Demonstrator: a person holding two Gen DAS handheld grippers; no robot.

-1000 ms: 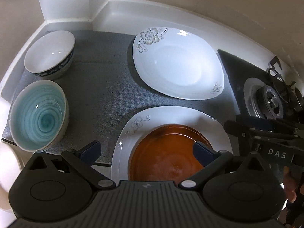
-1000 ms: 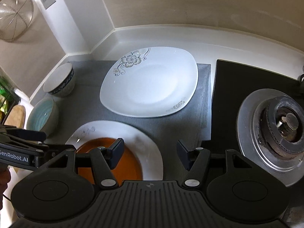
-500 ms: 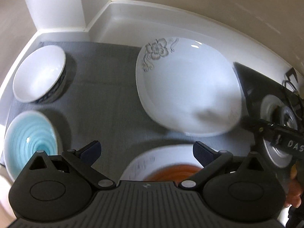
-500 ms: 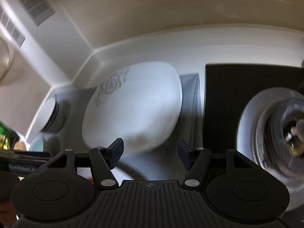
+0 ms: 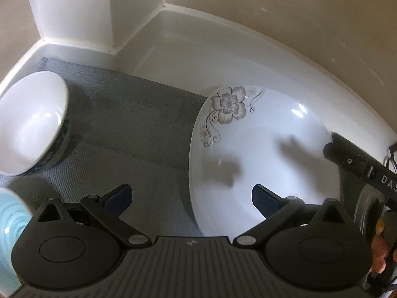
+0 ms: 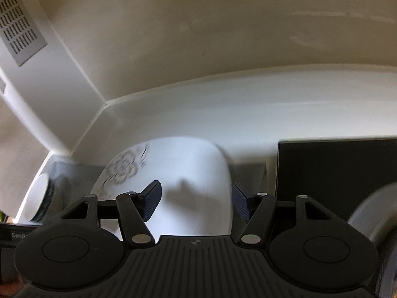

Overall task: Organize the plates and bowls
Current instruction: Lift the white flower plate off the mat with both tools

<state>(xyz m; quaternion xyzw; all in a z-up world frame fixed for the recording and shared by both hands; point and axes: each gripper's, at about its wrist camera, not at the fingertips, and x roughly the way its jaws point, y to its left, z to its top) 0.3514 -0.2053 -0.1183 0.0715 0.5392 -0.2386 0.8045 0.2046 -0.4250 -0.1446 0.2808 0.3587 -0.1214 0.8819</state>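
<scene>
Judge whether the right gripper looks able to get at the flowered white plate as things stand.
Probably yes: the right gripper is open, the flowered white plate lies just ahead, and nothing sits between them.

Two close wrist views facing the back wall, sharing the floral plate (image 5: 268, 154) (image 6: 188, 173)

Left black two-finger gripper (image 5: 191, 198): jaws spread wide, nothing between the blue-padded fingertips (image 5: 118, 197); the right-hand fingertip hangs over the near left part of the white square floral plate (image 5: 263, 154).

Right black two-finger gripper (image 6: 197, 202): jaws parted, nothing held; poised above the same plate's near right edge, its left pad (image 6: 151, 201) over the plate. Bare fingers (image 5: 379, 245) grip its handle.
</scene>
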